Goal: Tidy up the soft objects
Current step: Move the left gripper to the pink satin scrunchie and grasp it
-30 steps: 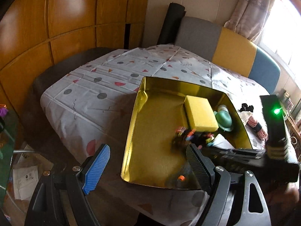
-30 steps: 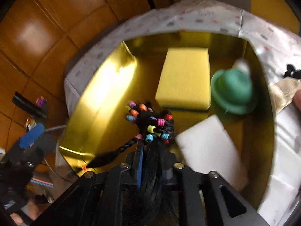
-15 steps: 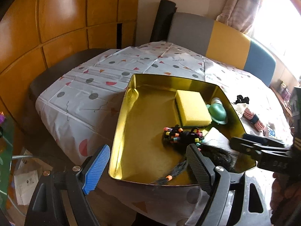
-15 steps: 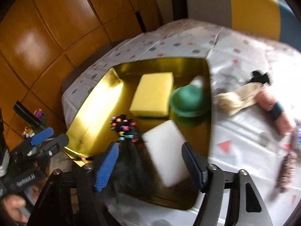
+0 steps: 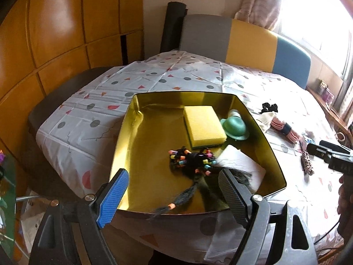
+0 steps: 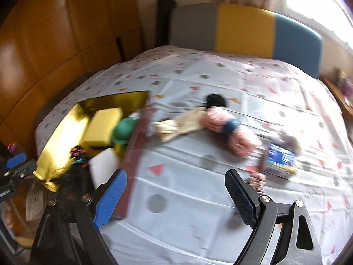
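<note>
- Your right gripper (image 6: 174, 195) stands wide apart with nothing between the pads; its jaws have just been opening, and it hangs over bare tablecloth (image 6: 198, 198) beside the tray.
- Your left gripper (image 5: 174, 195) is also spread apart and empty, held over the near edge of the gold tray (image 5: 273, 154).
- In the tray lie the black beaded braid (image 5: 192, 161), the yellow sponge (image 5: 204, 128), the small green hat (image 5: 235, 128) and a white foam block (image 5: 242, 163). The braid's tail hangs over the near rim.
- Out on the cloth, to the right of the tray, lie a cream fabric piece (image 6: 183, 123), a pink knitted piece with a blue band (image 6: 227, 130), a small black scrap (image 6: 216, 100) and a blue packet (image 6: 280, 161). The view is blurred, so I cannot tell exactly what each is.
- The pink knit looks light, limp and stretchy. It will likely sag from a pinch at one end, so take it at the blue band, which appears to sit mid-length.
- The cream piece touches the pink one. Grip low on a bunched part, since a loose flap may slip out of the pads.
- The braid is light but trailing. If you tidy it, take the beaded knot, not the thin tail.
</note>
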A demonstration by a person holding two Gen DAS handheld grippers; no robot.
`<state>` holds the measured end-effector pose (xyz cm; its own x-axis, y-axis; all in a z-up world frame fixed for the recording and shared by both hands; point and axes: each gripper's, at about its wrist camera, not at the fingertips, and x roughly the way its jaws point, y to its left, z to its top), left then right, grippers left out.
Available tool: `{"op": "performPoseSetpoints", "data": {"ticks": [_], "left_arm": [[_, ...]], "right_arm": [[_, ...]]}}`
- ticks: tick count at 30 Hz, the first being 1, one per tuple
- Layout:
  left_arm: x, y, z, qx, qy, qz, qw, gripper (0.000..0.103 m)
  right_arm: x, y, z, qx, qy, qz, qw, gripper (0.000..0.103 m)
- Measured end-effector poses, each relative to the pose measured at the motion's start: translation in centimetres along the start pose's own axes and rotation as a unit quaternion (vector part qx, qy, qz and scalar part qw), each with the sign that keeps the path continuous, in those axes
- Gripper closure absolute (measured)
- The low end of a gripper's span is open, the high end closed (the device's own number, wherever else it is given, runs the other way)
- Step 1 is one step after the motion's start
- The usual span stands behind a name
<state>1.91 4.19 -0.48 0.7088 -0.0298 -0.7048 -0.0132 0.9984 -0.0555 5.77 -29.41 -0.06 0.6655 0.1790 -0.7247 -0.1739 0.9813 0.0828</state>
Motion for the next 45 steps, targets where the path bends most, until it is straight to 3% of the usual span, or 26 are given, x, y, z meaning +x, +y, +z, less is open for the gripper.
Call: {"op": "performPoseSetpoints", "data": {"ticks": [5, 14, 19, 25, 30, 34, 40, 45], "left_arm": [[0.0, -1.6, -0.1, 0.018, 0.006, -0.008, 0.9998, 0.018], [-0.2, -4.5, -0.1, 0.053, 0.006, -0.023, 0.9983, 0.018], [-0.3, -6.2, -0.2, 0.07, 0.008, -0.036, 0.9968, 0.018], [-0.1, -7.9, -0.4, 0.087, 0.015, -0.054, 0.9946, 0.018], [0.0, -9.6, 0.0, 0.095, 0.024, -0.091, 0.991, 0.019], [-0.1, -11.7, 0.6, 0.108, 0.021, -0.118, 0.9869, 0.025], [1.0, -15.9, 0.9, 0.13, 0.055, -0.166, 0.9759, 0.027], [2.1, -20.9, 1.0, 0.166, 0.079, -0.195, 0.9633, 0.037]], "right_arm": [[-0.5, -4.3, -0.8, 0.045, -0.004, -0.035, 0.998, 0.012], [-0.6, -9.7, -2.2, 0.073, -0.01, -0.104, 0.992, 0.011], [-0.2, -14.2, -3.4, 0.163, 0.005, -0.132, 0.978, 0.01], [-1.1, -16.5, -3.9, 0.222, -0.007, -0.124, 0.967, 0.003], [-1.5, -17.8, -4.3, 0.264, -0.011, -0.124, 0.956, 0.001], [-2.1, -18.8, -4.7, 0.295, -0.021, -0.125, 0.947, 0.0], [-2.6, -19.8, -5.0, 0.324, -0.029, -0.126, 0.937, 0.0], [-3.4, -20.3, -5.1, 0.339, -0.045, -0.124, 0.931, 0.0]]}}
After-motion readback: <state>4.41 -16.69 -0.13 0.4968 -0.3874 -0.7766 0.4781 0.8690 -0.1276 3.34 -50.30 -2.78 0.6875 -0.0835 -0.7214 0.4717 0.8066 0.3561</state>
